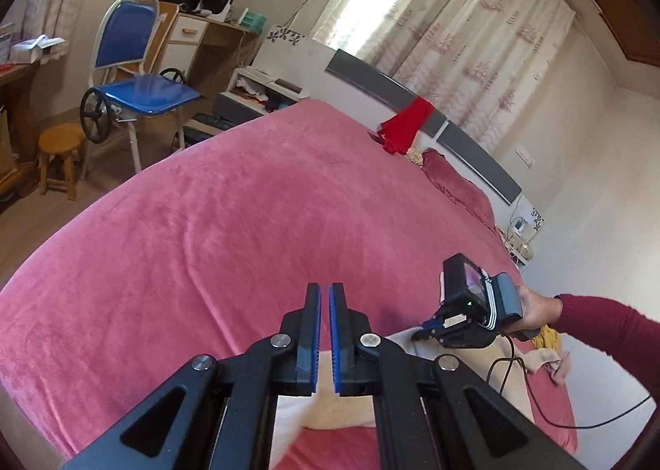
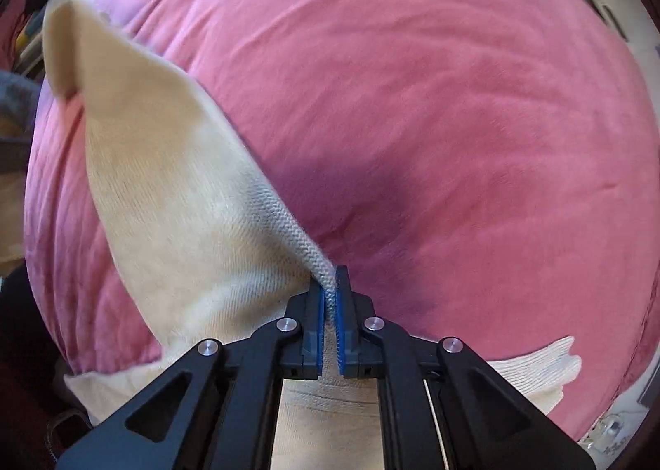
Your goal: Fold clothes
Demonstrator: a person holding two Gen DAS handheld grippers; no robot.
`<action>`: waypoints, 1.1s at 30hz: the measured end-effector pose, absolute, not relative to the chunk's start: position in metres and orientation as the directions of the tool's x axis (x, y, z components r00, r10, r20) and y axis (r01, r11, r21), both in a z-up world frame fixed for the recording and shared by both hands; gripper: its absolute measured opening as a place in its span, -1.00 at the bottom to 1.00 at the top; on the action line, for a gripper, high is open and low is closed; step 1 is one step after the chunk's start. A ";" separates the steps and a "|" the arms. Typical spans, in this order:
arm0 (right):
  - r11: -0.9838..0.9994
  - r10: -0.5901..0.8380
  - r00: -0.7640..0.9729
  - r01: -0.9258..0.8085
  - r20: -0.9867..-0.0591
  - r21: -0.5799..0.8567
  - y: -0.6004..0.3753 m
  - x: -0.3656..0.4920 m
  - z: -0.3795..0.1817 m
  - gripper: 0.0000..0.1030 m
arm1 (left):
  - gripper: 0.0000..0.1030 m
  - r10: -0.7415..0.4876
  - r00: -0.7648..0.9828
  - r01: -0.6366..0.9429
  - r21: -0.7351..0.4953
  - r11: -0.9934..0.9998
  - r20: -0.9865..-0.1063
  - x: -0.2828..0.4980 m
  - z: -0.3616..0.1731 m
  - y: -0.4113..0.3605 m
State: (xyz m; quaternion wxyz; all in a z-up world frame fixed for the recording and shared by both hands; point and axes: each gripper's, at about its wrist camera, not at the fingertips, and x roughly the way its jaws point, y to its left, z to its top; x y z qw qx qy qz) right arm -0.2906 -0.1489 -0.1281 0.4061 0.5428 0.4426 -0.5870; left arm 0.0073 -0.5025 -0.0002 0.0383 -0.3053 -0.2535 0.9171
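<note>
1. Daylight enters through the curtains (image 1: 445, 12), upper centre of the left wrist view; glare washes out the fabric there.
2. Both views show fisheye bending and dark vignetted corners.
3. In the right wrist view, the cream garment (image 2: 173, 201) is motion-blurred at upper left.
4. A soft shadow falls on the pink bedspread (image 2: 412, 119), probably cast by the gripper.

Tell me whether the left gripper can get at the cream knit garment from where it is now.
Probably yes. The left gripper is shut on nothing, and the cream knit garment lies on the pink bedspread directly beneath its fingers, with nothing between. The right gripper already pinches another edge, off to the side.
</note>
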 end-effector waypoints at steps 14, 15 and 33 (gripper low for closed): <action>-0.420 0.037 -0.486 0.785 -0.873 -0.455 -0.112 -0.450 -0.133 -0.94 | -0.80 0.170 -0.597 0.210 -0.357 -0.910 -0.784 -0.031 -0.083 -0.496; -0.452 0.035 -0.498 0.765 -0.866 -0.458 -0.127 -0.463 -0.136 -0.94 | -0.79 0.175 -0.594 0.212 -0.363 -0.907 -0.785 -0.030 -0.087 -0.499; -0.711 -0.358 -0.282 0.701 -0.890 0.064 -0.054 -0.352 -0.070 0.37 | -0.35 0.416 -0.501 0.239 -0.584 -0.776 -0.759 0.022 -0.160 -0.529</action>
